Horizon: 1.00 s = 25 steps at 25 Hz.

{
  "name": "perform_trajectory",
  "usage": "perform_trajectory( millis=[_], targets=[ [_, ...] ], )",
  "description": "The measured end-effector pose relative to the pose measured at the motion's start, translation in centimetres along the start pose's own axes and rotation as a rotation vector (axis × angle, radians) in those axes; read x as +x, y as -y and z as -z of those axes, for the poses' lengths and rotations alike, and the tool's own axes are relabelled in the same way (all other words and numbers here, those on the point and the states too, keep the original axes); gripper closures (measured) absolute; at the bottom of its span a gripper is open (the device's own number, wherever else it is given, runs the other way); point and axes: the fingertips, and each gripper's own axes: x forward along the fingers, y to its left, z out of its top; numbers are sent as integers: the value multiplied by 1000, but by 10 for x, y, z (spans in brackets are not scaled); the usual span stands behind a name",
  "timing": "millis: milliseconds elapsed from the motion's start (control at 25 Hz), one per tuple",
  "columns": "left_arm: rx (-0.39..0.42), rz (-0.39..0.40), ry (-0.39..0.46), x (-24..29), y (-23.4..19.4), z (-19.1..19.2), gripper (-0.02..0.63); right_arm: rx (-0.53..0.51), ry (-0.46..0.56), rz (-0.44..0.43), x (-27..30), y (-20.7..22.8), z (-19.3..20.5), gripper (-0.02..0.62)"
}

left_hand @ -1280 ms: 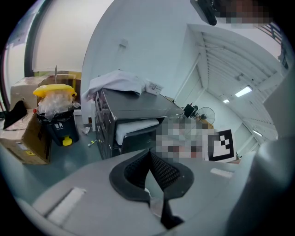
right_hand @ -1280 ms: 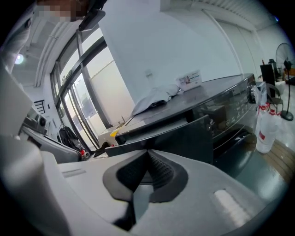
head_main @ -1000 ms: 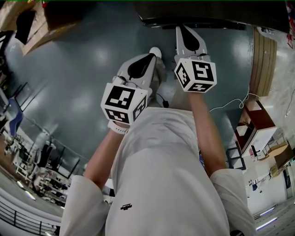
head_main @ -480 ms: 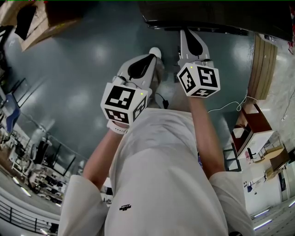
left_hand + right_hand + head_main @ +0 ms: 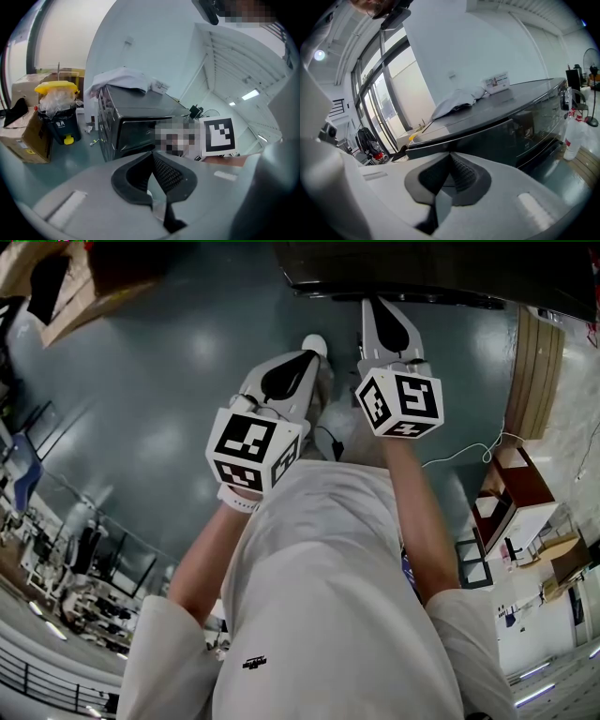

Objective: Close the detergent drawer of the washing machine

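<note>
— Washing machine (image 5: 422, 273) along the top edge of the head view; anything moved in the last second?
— Hardly; right gripper (image 5: 376, 304) a shade lower in frame, tip still just under the dark front edge; left gripper (image 5: 313, 347) unmoved at centre, above the floor (image 5: 169, 381).
— Detergent drawer?
— Somewhere in the front panel (image 5: 520, 124), centre right of the right gripper view; not told apart; nothing seen jutting out; probably shut already, push likely over.
— Fingers?
— Left fingers (image 5: 165, 174) pressed together, empty; right fingers (image 5: 461, 176) likewise.
</note>
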Motion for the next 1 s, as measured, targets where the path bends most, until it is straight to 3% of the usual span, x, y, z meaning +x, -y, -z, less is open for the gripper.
perform_trajectory(
  millis=[1000],
  targets=[
    [4, -13, 1, -1, -6, -1, 589, 26, 9, 8, 12, 2, -7, 594]
  ],
)
